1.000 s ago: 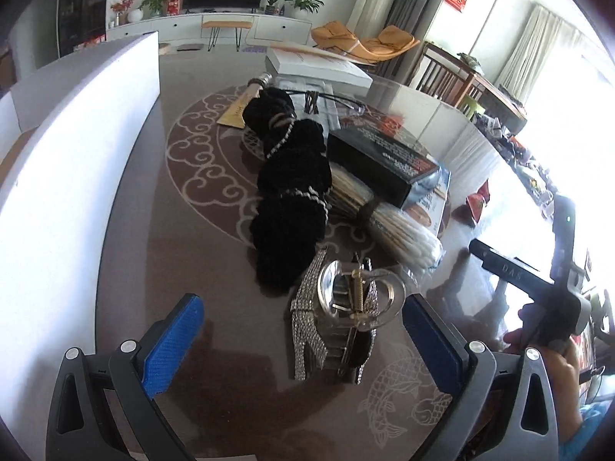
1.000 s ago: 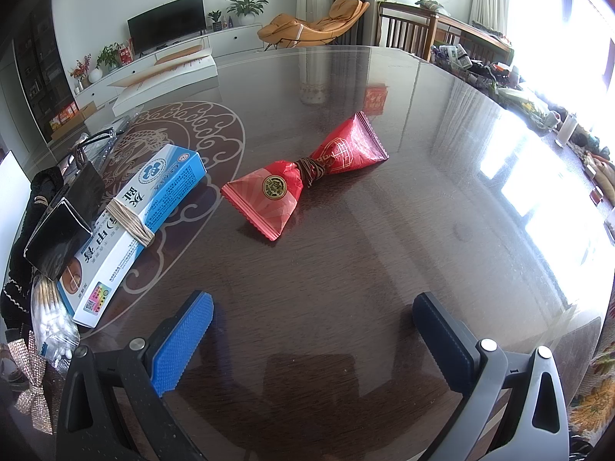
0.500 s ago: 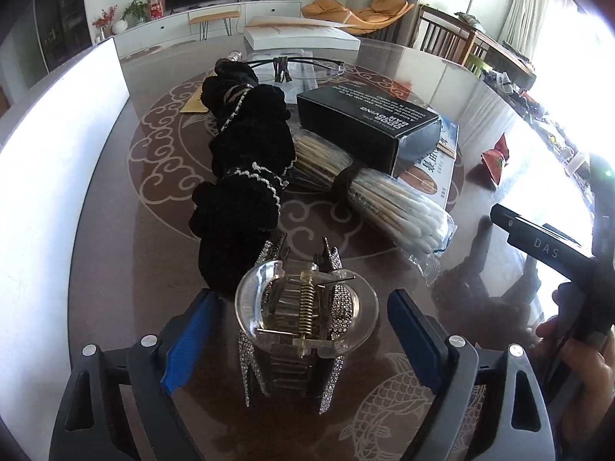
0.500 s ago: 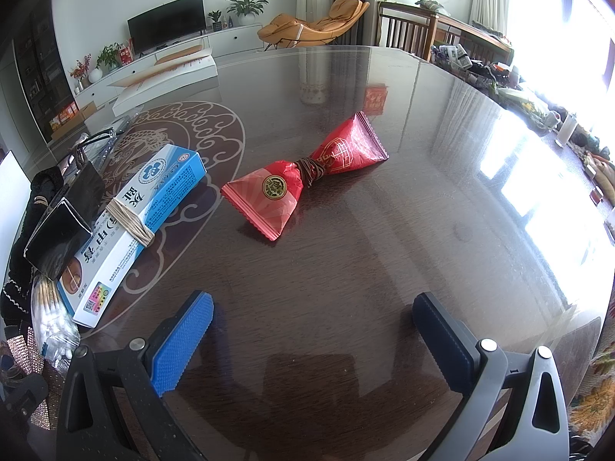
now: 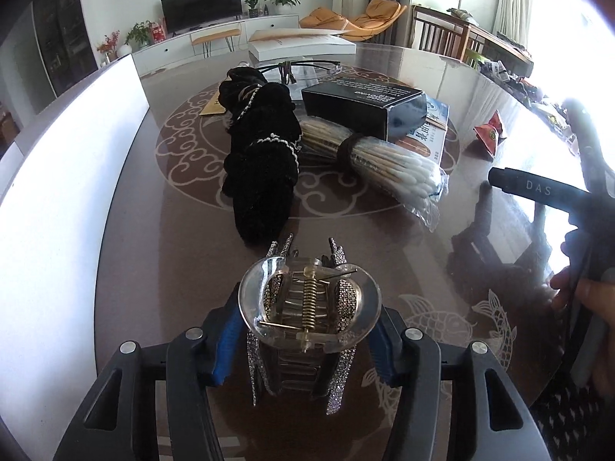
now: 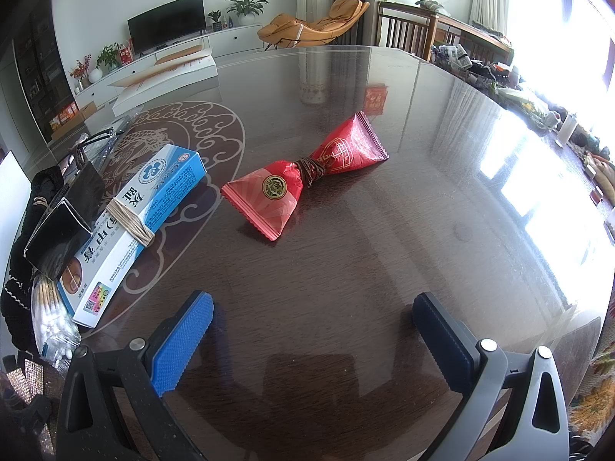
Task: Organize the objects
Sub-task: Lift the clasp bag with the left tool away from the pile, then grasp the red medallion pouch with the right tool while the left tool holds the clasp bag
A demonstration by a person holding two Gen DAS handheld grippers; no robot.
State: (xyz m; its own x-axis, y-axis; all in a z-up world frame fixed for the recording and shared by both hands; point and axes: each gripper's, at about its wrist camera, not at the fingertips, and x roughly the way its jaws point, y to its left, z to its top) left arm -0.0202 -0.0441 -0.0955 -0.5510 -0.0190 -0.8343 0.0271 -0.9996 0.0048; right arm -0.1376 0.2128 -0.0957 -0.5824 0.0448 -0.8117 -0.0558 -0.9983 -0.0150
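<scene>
Left gripper [image 5: 303,340]: clamped on rhinestone hair claw [image 5: 309,307], just above glass table [image 5: 384,253]. Right gripper [image 6: 313,340]: spread wide, holding nothing, above bare table; red packets [image 6: 303,180] lying ahead.

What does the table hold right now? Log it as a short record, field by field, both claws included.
left claw: closed around the clear hair clip, which sits over a rhinestone bow
right claw: open, empty, above bare tabletop
surface: dark glossy table with a pale cloud pattern
red packets: tied at the middle, lying ahead of the right claw
blue and white box: rubber band around it, black box resting on its left side
cotton swabs: bagged bundle beside the black fabric
</scene>
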